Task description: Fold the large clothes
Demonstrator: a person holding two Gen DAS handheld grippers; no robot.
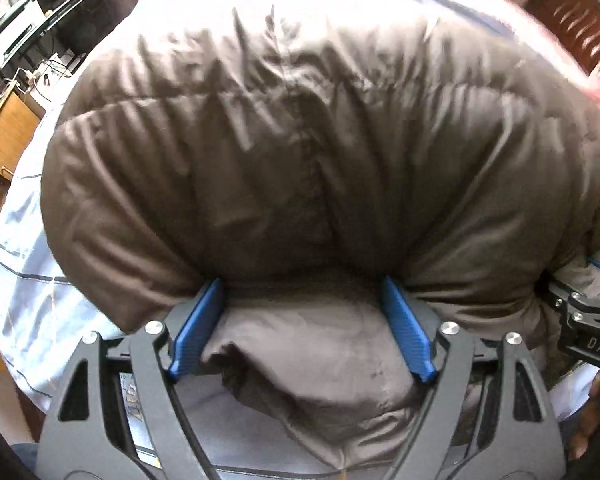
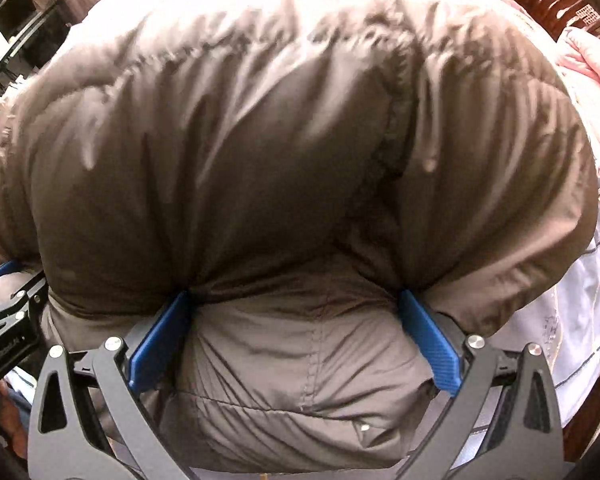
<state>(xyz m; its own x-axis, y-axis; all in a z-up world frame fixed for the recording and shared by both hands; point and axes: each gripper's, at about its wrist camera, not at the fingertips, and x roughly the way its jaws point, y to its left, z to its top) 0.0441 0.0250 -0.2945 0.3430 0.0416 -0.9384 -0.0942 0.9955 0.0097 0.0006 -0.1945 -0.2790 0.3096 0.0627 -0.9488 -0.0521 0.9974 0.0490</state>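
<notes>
Brown puffer jacket (image 1: pixel 300 152) fills both views, bunched into a thick roll. Long axis runs left-right across both cameras; which end is collar or hem, can't tell. It sits on a pale blue sheet (image 1: pixel 24 248) with thin dark lines, looks like a bed.

Sheet shows bare to the left of the jacket in the left view and to the right in the right view (image 2: pixel 580 320), so open room on both outer sides. Pink quilted fabric (image 2: pixel 592 68) sits just beside the jacket's far right edge. Wooden furniture (image 1: pixel 8 132) and dark shelving off the left, well apart.

Left gripper (image 1: pixel 304 324): blue fingers (image 1: pixel 198 328) spread wide, a fat fold of jacket bulging between them, fabric pressed against both pads. Right gripper (image 2: pixel 296 340): same, fingers (image 2: pixel 430 340) wide apart, clamped on a stitched fold near the near edge. Each gripper shows at the other view's edge, so they're side by side on the same near edge.
</notes>
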